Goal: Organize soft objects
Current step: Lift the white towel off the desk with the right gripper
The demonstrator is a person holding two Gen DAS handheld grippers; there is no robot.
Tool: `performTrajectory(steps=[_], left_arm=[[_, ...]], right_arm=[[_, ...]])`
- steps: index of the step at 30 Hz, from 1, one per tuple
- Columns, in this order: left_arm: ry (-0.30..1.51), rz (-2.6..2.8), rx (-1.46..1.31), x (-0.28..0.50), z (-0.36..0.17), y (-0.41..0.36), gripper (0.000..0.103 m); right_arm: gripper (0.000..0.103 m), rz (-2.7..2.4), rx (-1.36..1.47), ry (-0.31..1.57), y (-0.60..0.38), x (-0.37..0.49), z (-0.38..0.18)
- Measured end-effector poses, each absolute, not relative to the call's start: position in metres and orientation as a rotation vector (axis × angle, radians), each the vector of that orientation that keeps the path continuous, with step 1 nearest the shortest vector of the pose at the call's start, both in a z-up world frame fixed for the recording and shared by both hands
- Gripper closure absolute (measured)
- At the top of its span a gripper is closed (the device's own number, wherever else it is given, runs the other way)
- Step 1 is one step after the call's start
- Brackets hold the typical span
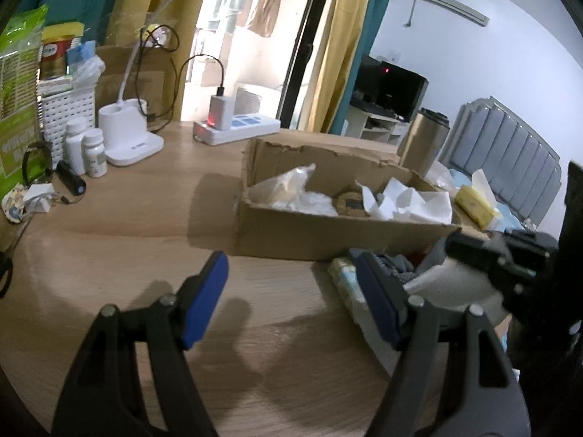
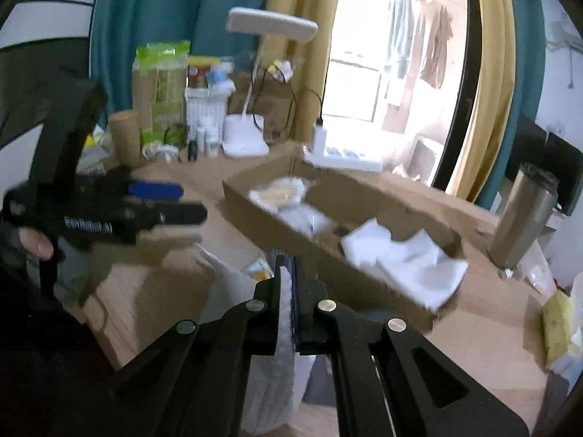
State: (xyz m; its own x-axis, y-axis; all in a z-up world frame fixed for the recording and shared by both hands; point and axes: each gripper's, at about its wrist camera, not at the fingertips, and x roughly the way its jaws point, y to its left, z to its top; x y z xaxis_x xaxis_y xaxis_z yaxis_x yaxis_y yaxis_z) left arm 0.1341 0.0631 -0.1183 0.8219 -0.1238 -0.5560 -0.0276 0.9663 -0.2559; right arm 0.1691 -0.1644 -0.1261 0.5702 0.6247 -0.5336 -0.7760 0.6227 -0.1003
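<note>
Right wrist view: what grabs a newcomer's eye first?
The right gripper, bottom centre, jaws shut on a white cloth that hangs below them. Just beyond it on the wooden table lies an open cardboard box holding white soft items, one spilling over its near wall. At left the left gripper hovers empty, jaws open; behind, a bright window dominates the background.

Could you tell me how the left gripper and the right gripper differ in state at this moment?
The left gripper is open, its blue pads spread wide with only bare wooden table between them; the right gripper is shut on a white fluffy cloth. The left gripper holds nothing, while the cloth hangs down from the right one. Both have black arms with blue pads and sit near the cardboard box.
</note>
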Motion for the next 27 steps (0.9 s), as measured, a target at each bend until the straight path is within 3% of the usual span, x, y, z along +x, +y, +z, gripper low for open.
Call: performTrajectory(steps=[2, 4, 5, 6, 9, 19, 20, 21, 22, 23, 24, 27], left_arm=[[0.606, -0.051, -0.254, 0.134, -0.118, 0.06, 0.029], [0.607, -0.05, -0.25, 0.134, -0.117, 0.059, 0.029], [0.608, -0.049, -0.248, 0.134, -0.117, 0.058, 0.029], [0.608, -0.049, -0.245, 0.134, -0.116, 0.058, 0.029], [0.61, -0.05, -0.241, 0.134, -0.116, 0.056, 0.029], [0.602, -0.048, -0.24, 0.132, -0.113, 0.058, 0.029], [0.602, -0.048, -0.239, 0.131, -0.113, 0.058, 0.029], [0.603, -0.05, -0.239, 0.131, -0.112, 0.057, 0.029], [0.602, -0.051, -0.238, 0.131, -0.112, 0.058, 0.029], [0.603, -0.052, -0.234, 0.131, -0.111, 0.057, 0.029], [0.604, -0.053, -0.232, 0.131, -0.11, 0.056, 0.029], [0.608, -0.058, -0.22, 0.131, -0.109, 0.052, 0.029]], right_arm=[[0.098, 0.855, -0.314, 0.53, -0.168, 0.17, -0.135], [0.079, 0.864, -0.313, 0.554, -0.169, 0.168, -0.141], [0.061, 0.872, -0.311, 0.567, -0.169, 0.167, -0.143], [0.051, 0.886, -0.299, 0.584, -0.17, 0.165, -0.146], [0.048, 0.907, -0.292, 0.627, -0.169, 0.161, -0.155], [0.048, 0.882, -0.374, 0.653, -0.157, 0.149, -0.18], [0.05, 0.882, -0.396, 0.641, -0.156, 0.146, -0.183], [0.066, 0.878, -0.415, 0.634, -0.155, 0.145, -0.186], [0.071, 0.884, -0.415, 0.639, -0.155, 0.146, -0.188], [0.084, 0.913, -0.387, 0.65, -0.157, 0.146, -0.188], [0.091, 0.919, -0.383, 0.645, -0.158, 0.146, -0.188], [0.094, 0.915, -0.397, 0.622, -0.161, 0.141, -0.187]])
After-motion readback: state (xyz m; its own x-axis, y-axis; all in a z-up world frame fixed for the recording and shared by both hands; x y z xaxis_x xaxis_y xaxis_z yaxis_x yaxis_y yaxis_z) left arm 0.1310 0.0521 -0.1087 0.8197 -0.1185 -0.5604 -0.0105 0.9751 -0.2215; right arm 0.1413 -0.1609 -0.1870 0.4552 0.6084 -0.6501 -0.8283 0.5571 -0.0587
